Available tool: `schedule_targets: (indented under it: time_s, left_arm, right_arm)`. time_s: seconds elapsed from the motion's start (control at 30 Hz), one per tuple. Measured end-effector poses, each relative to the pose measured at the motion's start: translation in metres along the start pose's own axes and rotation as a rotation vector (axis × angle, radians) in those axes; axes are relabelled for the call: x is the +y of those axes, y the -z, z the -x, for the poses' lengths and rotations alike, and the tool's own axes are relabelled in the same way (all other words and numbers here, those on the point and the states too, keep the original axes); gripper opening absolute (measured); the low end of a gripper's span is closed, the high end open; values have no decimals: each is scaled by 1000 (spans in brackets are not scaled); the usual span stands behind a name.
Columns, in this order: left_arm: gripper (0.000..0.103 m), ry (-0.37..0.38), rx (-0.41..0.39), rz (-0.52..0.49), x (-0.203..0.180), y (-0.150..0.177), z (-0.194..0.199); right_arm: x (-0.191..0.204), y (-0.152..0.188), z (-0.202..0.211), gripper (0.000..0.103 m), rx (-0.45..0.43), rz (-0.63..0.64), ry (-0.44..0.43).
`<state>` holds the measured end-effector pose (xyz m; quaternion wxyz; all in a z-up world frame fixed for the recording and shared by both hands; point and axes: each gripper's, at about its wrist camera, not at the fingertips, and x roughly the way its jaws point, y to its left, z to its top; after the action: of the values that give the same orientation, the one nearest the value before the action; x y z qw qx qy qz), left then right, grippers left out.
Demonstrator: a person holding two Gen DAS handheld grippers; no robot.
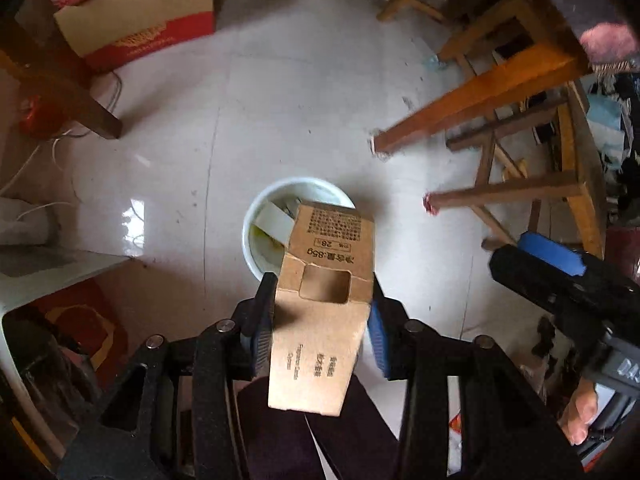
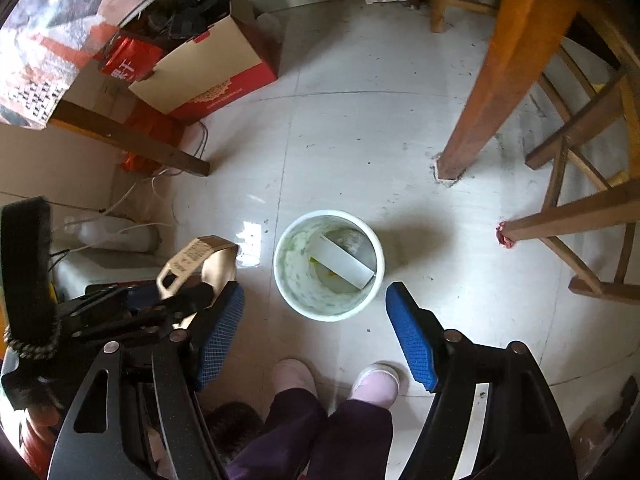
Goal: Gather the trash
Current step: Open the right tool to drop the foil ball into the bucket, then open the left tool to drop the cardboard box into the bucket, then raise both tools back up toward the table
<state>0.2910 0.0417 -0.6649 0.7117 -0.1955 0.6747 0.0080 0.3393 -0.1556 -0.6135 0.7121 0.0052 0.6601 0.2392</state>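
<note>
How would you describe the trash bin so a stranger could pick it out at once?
Start from the pale tiled floor between the wooden chair legs. The white bucket stands there, in front of the person's pink slippers. It alone is round and open-topped, with a white slab leaning inside.

I am in a lived-in home room: pale glossy tiled floor (image 2: 360,128), worn orange-brown wooden chairs (image 2: 576,128), a red-and-tan printed cardboard box (image 2: 208,76) of household things, and my own pink slippers (image 2: 376,384).
</note>
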Motion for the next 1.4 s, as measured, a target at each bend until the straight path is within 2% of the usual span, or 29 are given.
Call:
schedule_targets:
  time_s: [0.1, 0.23, 0.37, 0.57, 0.77, 1.17, 1.4]
  left_arm:
    - [53, -21, 2, -23, -7, -1, 5]
    - [53, -34, -13, -36, -13, 2, 21]
    - [53, -34, -53, -39, -19, 4, 59]
    - [53, -49, -147, -51, -32, 5, 148]
    - [53, -51, -280, -73, -50, 13, 263]
    - [53, -35, -563, -146, -77, 57, 460]
    - [54, -19, -713, -192, -77, 88, 542]
  right_arm:
    - [0, 1, 5, 70, -8, 5, 28]
    - [5, 2, 20, 70, -26, -1, 33]
    - [16, 1, 43, 70, -44, -1, 24]
    - [44, -1, 105, 70, -94, 28, 23]
    - [75, -4, 185, 70, -173, 46, 26]
    - [143, 11, 360, 70, -430, 83, 62]
    - [178, 34, 446, 70, -616, 93, 104]
